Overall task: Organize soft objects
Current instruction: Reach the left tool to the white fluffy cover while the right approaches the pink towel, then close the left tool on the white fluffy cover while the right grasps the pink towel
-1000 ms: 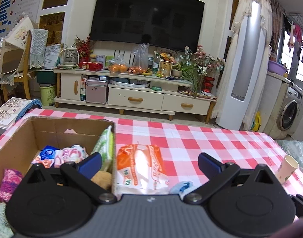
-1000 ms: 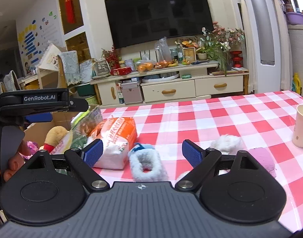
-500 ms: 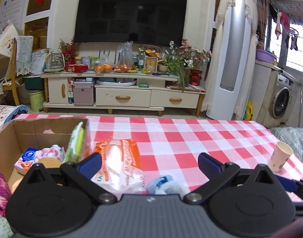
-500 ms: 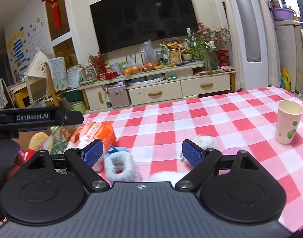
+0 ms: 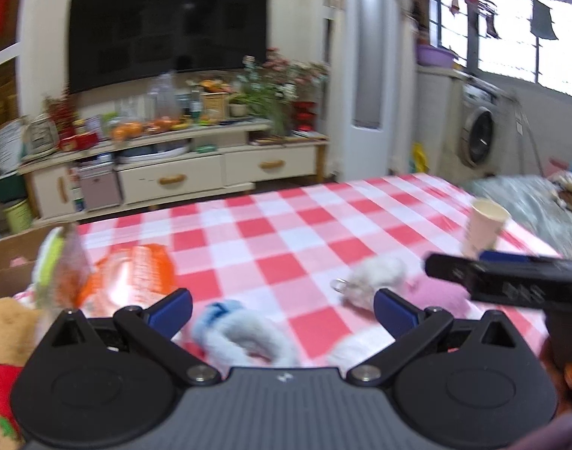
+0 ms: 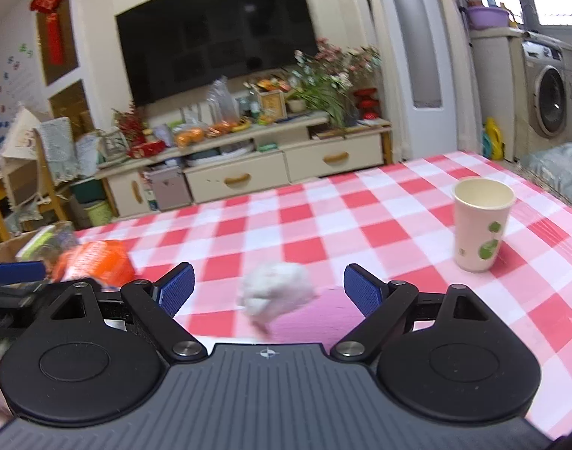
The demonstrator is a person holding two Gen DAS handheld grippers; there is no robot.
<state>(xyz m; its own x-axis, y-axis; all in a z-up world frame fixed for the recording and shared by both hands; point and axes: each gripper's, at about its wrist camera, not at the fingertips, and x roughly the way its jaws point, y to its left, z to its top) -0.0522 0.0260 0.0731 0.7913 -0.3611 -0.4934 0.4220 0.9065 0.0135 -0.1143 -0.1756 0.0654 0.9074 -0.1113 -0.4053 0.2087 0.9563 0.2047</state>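
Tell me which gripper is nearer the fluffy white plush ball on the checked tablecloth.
Right. The right gripper is open with the fluffy white plush ball just ahead between its fingers; the left gripper is open over the light blue fuzzy ring, the ball off to its right.

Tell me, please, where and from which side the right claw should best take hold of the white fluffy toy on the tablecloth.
Probably across its rounded middle, from straight ahead and above. The white fluffy toy lies between the open pads of the right claw, a soft lump narrower than the gap. It sits against the pink soft item, so close on the upper bulk to avoid pinching both.
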